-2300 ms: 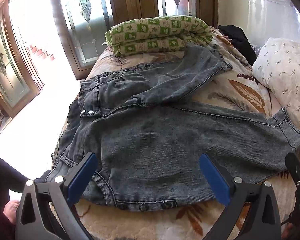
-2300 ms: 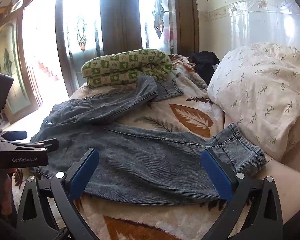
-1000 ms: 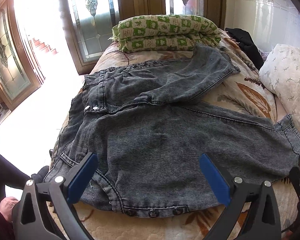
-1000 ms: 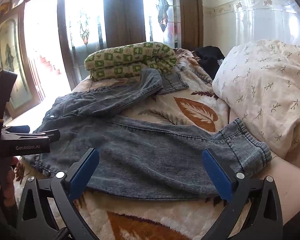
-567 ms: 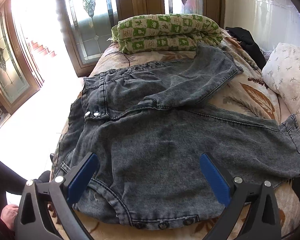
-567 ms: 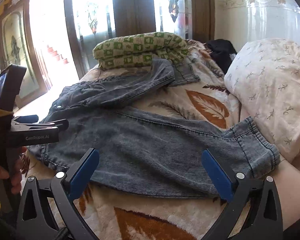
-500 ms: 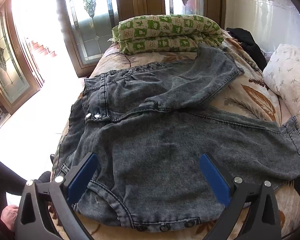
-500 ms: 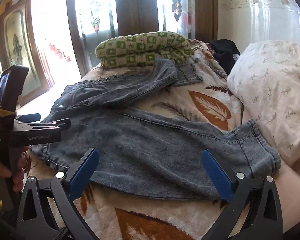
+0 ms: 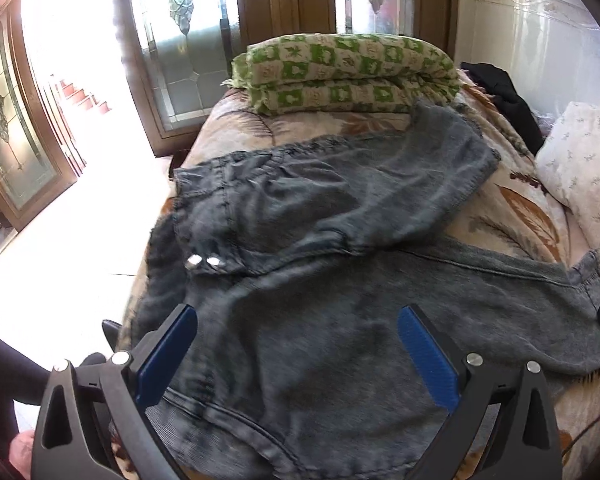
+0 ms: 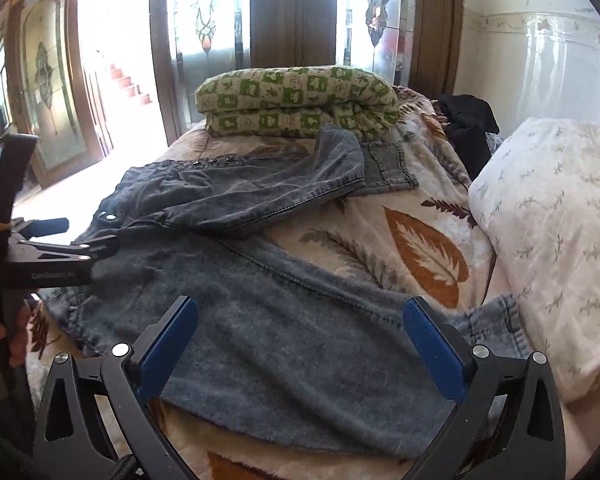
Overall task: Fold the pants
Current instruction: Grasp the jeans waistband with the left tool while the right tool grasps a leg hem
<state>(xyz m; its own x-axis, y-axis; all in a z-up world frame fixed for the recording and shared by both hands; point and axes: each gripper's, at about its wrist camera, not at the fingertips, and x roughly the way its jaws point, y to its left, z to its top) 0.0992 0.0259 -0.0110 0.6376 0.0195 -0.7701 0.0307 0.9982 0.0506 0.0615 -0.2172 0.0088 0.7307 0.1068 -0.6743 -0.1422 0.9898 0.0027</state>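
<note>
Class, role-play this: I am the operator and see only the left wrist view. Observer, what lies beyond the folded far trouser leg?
Observer: In the right wrist view, a lighter cuff pokes out from under the far leg, near the green quilt.
Operator: Where is my left gripper over the pants?
Observer: Seen side-on, its fingers reach over the waist end. I cannot tell if they touch it.

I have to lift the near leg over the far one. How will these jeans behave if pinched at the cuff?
The jeans are probably floppy: they lie limp and creased on the blanket, so the leg should sag from the cuff. The thick denim may feel fairly heavy. The plush blanket may drag on it.
</note>
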